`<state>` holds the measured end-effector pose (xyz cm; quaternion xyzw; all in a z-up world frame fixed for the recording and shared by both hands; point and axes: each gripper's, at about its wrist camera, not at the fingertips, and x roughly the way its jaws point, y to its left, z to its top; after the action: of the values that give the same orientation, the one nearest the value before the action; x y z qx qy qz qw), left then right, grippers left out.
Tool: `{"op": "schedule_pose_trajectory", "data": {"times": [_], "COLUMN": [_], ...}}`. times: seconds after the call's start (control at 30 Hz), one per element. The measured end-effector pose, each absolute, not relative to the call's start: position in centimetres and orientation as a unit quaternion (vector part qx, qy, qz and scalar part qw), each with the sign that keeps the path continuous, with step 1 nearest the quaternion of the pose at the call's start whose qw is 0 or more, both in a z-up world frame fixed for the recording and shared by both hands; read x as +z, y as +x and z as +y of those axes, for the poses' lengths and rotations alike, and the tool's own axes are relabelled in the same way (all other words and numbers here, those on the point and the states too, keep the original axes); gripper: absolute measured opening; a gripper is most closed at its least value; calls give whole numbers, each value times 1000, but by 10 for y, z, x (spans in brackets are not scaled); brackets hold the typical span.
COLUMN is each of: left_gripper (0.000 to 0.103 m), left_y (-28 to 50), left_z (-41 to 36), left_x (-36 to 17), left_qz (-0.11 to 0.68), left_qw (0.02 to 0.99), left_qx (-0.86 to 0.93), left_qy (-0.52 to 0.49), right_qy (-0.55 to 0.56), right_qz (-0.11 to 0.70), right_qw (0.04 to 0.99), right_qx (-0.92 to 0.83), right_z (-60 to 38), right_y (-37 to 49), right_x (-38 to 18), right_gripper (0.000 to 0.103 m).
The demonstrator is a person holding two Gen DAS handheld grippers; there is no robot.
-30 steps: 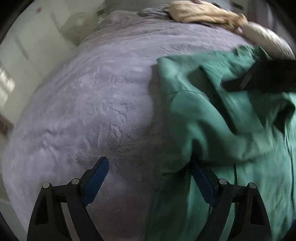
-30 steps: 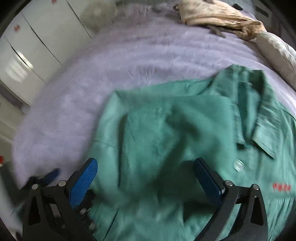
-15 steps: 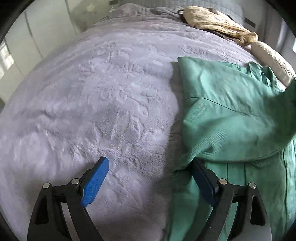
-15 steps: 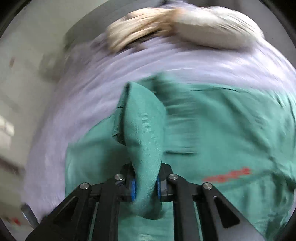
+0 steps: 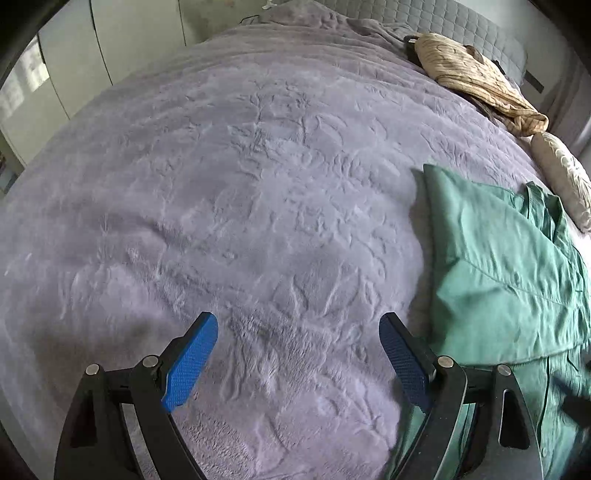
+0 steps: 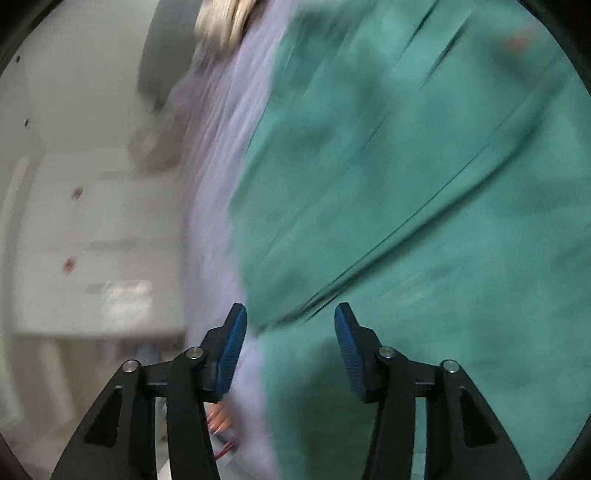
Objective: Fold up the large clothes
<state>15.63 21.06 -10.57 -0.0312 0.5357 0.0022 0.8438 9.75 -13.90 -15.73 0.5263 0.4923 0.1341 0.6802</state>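
A green button-up shirt (image 5: 495,266) lies on the lilac bedspread (image 5: 229,206), one side folded over its body, collar toward the far right. My left gripper (image 5: 297,328) hangs open over bare bedspread just left of the shirt's edge, nothing between its blue pads. In the blurred right wrist view the shirt (image 6: 406,192) fills the right side. My right gripper (image 6: 290,332) is opening above the shirt's left edge; the cloth lies beneath the pads, not pinched between them.
A beige striped garment (image 5: 476,77) and a pale pillow (image 5: 565,177) lie at the bed's far right, by the grey quilted headboard (image 5: 443,26). White wardrobe doors (image 5: 74,62) stand beyond the bed's left side. The bed's edge (image 6: 207,258) runs down the right wrist view.
My left gripper slid left, off the shirt's edge onto bare bedspread. My right gripper shut on a fold of the shirt, carried it over, then let go, rolling as it went.
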Motion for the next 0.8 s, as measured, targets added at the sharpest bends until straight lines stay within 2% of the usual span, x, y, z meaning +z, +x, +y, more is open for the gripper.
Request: {"op": "schedule_pose_trajectory", "data": {"times": [0.1,0.2,0.23,0.27,0.3,0.43,0.6,0.73,0.8], "left_gripper": [90,90,90,90,90,90,90,90,90], "left_y": [156,150,148,146,144,138,142,146,150], "left_z": [205,206,207,208,210,217,209,190,176], "left_x": [-103,-99,-99,-98,-97,-96,-104,-102,-102], "left_qz": [535,537,539,540,540,538,550,543,542], "left_qw": [844,843,842,841,841,842,835,838,839], "left_qx": [-5,-15,-19,-20,-22,-24,-23,-43,-57], "left_qy": [-28,-24,-22,-20,-18,-5,-1,4,3], "right_qy": [537,559,565,574,586,557,525,489,453], "right_qz": [515,511,511,513,514,510,560,580,571], "right_qw": [648,636,633,624,610,638,625,626,661], "right_qx": [164,146,137,136,142,150,145,180,180], "right_z": [-64,-31,-24,-18,-7,12,35,31,10], "right_y": [131,145,148,153,148,157,162,152,143], "right_x": [-189,-209,-214,-219,-216,-203,-220,-196,-174], "right_gripper": [55,55,52,23,3,2,3,7,7]}}
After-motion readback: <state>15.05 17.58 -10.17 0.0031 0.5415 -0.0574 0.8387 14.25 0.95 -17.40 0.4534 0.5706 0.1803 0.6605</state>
